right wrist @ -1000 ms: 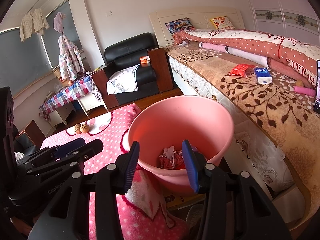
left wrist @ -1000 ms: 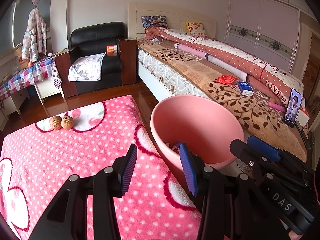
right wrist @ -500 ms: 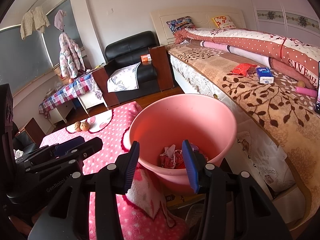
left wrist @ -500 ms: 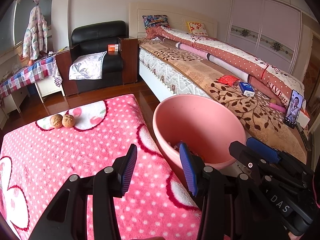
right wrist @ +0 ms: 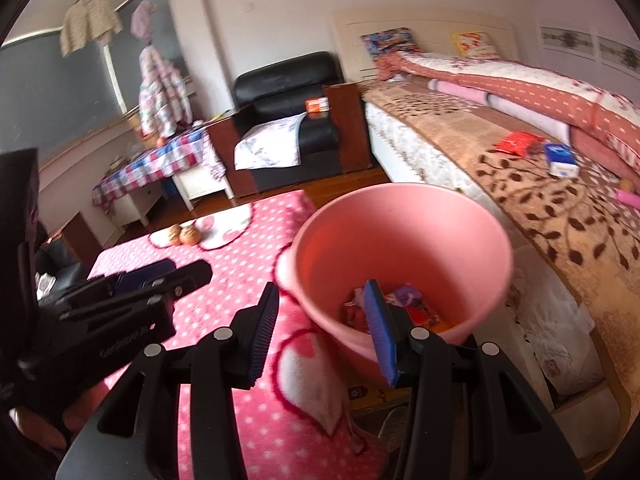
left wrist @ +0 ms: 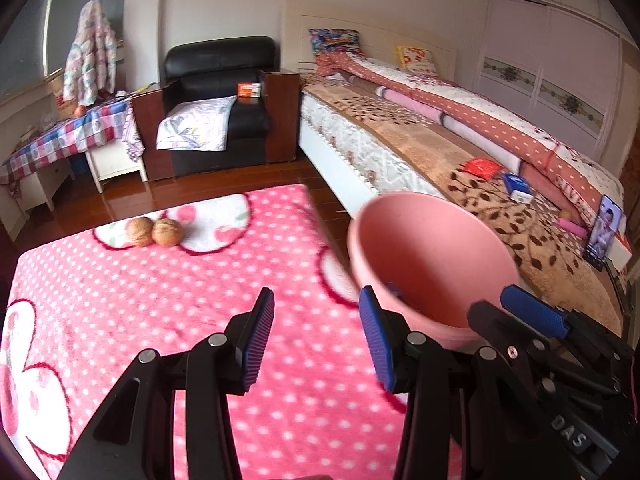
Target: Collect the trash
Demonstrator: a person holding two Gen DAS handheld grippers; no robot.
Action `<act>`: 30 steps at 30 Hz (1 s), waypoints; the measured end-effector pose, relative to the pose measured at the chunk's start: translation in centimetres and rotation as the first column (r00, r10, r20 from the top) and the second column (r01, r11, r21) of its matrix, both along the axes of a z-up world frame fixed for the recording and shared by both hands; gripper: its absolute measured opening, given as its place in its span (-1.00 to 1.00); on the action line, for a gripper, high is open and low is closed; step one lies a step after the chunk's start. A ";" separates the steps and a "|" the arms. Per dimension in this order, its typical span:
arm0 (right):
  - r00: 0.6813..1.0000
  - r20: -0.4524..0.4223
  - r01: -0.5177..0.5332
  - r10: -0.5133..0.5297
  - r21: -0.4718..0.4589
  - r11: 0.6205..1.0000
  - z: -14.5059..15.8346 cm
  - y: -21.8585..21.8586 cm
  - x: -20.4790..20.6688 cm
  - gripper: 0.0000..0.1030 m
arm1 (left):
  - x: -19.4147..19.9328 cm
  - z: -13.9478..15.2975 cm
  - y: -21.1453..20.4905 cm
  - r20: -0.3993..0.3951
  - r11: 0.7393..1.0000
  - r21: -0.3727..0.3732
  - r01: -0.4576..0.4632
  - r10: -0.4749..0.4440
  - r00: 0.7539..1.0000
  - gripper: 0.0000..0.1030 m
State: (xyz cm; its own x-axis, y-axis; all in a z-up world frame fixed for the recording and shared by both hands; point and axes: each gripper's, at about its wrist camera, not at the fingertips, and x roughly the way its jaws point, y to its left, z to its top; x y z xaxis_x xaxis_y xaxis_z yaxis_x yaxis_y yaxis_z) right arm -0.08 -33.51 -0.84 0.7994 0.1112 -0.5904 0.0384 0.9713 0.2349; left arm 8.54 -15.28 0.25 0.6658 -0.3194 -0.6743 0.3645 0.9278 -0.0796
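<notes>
A pink plastic bucket (left wrist: 432,256) stands at the right edge of a table covered with a pink polka-dot blanket (left wrist: 160,304). In the right wrist view the bucket (right wrist: 400,232) holds crumpled wrappers (right wrist: 404,308) at its bottom. Two walnuts (left wrist: 154,232) lie at the blanket's far side; they also show in the right wrist view (right wrist: 184,235). My left gripper (left wrist: 316,340) is open and empty above the blanket, left of the bucket. My right gripper (right wrist: 324,328) is open and empty at the bucket's near rim.
A bed (right wrist: 520,168) runs along the right with a red packet (right wrist: 518,142), a blue tissue pack (right wrist: 560,158) and a phone (left wrist: 604,236) on it. A black armchair (left wrist: 216,104) and a checked-cloth side table (left wrist: 68,136) stand behind.
Both grippers have shifted left, so the bucket sits further right in both views. Both stay open and empty.
</notes>
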 end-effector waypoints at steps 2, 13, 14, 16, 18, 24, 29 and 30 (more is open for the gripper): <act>0.998 -0.001 -0.060 0.060 -0.016 0.998 0.3 1.3 0.5 -0.13 | 0.5 0.0 1.5 0.003 0.999 0.001 -0.035 0.035 0.999 -0.14; 0.788 -0.081 -0.616 0.611 -0.105 0.781 0.5 15.2 1.7 -0.13 | 3.5 -2.3 16.8 -0.030 0.928 0.054 -0.370 0.372 0.928 -0.15; 0.757 -0.092 -0.654 0.647 -0.107 0.749 0.3 16.2 1.6 -0.13 | 3.5 -2.6 18.2 -0.038 0.916 0.059 -0.397 0.400 0.916 -0.15; 0.666 -0.126 -0.746 0.735 -0.117 0.656 -0.3 19.3 1.3 -0.13 | 3.4 -3.4 21.1 -0.058 0.890 0.067 -0.451 0.455 0.889 -0.15; 0.565 -0.174 -0.825 0.806 -0.122 0.552 -1.2 22.3 0.7 -0.13 | 3.3 -4.2 23.0 -0.080 0.870 0.079 -0.487 0.493 0.866 -0.15; 0.347 -0.285 -0.938 0.894 -0.125 0.324 -3.5 27.3 -1.5 -0.13 | 2.8 -6.3 26.7 -0.135 0.833 0.102 -0.543 0.553 0.822 -0.15; 0.296 -0.300 -0.953 0.907 -0.162 0.257 -4.1 28.7 -3.7 -0.03 | 2.8 -7.5 28.1 -0.164 0.821 0.121 -0.559 0.571 0.804 -0.15; 0.295 -0.301 -0.954 0.907 -0.149 0.260 -4.1 28.7 -3.7 0.02 | 2.8 -7.5 28.0 -0.157 0.821 0.121 -0.558 0.571 0.806 -0.15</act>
